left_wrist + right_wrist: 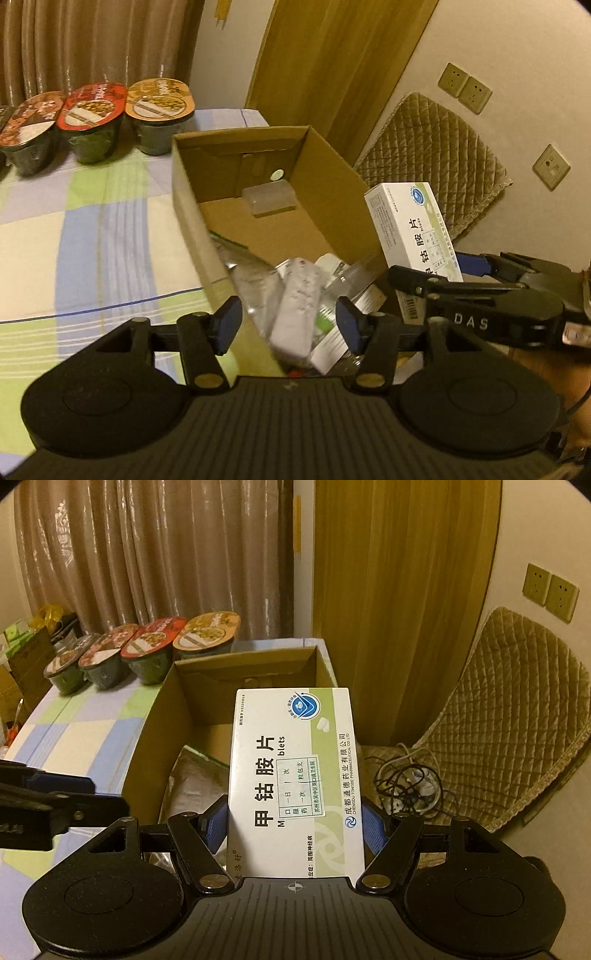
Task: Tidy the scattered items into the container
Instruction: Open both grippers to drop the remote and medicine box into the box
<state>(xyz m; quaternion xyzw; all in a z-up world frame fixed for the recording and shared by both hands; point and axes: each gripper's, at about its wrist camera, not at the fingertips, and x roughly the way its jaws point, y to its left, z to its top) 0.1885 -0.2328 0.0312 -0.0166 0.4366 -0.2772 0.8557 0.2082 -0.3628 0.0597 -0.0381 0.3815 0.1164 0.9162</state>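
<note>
A white medicine box [295, 775], long axis running forward along the fingers, sits clamped in the right gripper [295, 825] above the near right rim of the open cardboard box [155, 746] on the checked bedsheet [74, 731]. The left gripper [288, 325] hangs empty with jaws apart over the box's near end. Only its view shows the contents, a white remote control [295, 310] among them.

Both views are dim and warm, with a yellow-brown cast from indoor lamp light. The curtain [147, 554] shows soft vertical sheen on its folds. Fisheye bending curves the door [399, 590] and walls, and the corners go black. Inside the cardboard box [325, 177], the white remote [295, 306] near its front end is smeared by blur, while the medicine box [291, 775] print reads sharp. Fine grain throughout
</note>
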